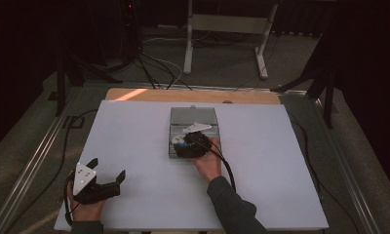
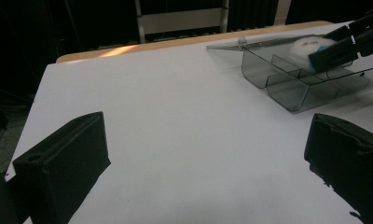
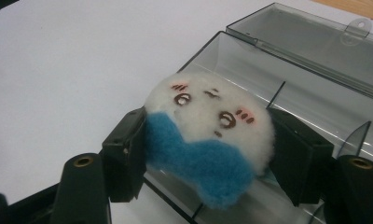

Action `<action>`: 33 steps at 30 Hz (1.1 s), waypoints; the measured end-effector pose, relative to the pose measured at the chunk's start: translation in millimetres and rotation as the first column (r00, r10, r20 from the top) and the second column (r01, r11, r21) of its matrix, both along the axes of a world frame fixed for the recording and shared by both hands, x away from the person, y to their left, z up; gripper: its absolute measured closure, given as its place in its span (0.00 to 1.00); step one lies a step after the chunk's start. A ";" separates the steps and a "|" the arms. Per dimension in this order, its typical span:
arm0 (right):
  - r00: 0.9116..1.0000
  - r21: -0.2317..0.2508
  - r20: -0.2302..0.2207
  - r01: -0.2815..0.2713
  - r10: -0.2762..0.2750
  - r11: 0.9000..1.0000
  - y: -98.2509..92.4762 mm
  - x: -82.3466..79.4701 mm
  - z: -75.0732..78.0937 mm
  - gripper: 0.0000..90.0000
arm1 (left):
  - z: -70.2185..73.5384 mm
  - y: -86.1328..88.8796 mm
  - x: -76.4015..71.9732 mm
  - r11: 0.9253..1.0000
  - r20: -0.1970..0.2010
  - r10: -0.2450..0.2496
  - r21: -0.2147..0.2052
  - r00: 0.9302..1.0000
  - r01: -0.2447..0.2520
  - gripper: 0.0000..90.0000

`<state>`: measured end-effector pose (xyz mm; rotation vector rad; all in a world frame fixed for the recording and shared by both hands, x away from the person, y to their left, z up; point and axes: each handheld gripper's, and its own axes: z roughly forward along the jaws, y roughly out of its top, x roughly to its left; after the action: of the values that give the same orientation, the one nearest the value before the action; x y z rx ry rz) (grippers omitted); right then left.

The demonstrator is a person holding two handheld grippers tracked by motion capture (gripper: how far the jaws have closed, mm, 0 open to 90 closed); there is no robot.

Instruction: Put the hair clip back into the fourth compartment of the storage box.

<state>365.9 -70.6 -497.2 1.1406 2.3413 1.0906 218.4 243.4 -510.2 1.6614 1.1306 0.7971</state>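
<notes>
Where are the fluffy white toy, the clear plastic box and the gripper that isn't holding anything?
fluffy white toy (image 3: 208,126): right gripper view, on its white face.
clear plastic box (image 2: 287,95): left gripper view, on its near front wall.
left gripper (image 1: 107,168): high view, midway between its open fingertips.

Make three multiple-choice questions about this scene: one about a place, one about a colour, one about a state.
1. Where is the plush toy?
A. over the open box
B. on the floor
C. in the left gripper

2. What colour is the toy's lower part?
A. red
B. blue
C. green

3. How is the box lid?
A. shut
C. missing
B. open

Answers: 1 A, the right gripper holds it above a compartment. 2 B, blue shows under the white face. 3 B, the lid lies folded back.
</notes>
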 end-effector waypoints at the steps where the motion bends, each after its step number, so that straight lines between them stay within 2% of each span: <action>1: 1.000 0.001 -0.002 0.001 -0.001 1.000 0.6 -0.1 -0.6 0.38 | 0.0 -0.1 0.0 1.000 0.000 0.000 0.000 1.000 0.000 0.01; 12: 1.000 -0.005 -0.016 -0.017 0.017 1.000 11.5 -2.3 -7.8 0.37 | -0.1 0.4 -0.2 1.000 -0.001 0.002 0.001 1.000 -0.002 0.01; 33: 0.999 0.017 -0.038 0.002 -0.002 1.000 11.9 0.4 -10.6 0.33 | -0.2 1.3 -1.1 1.000 0.000 0.007 -0.001 1.000 -0.007 0.01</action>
<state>366.4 -58.7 -507.9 1.1791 2.3631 1.0997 217.4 244.7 -510.4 1.6576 1.1368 0.8006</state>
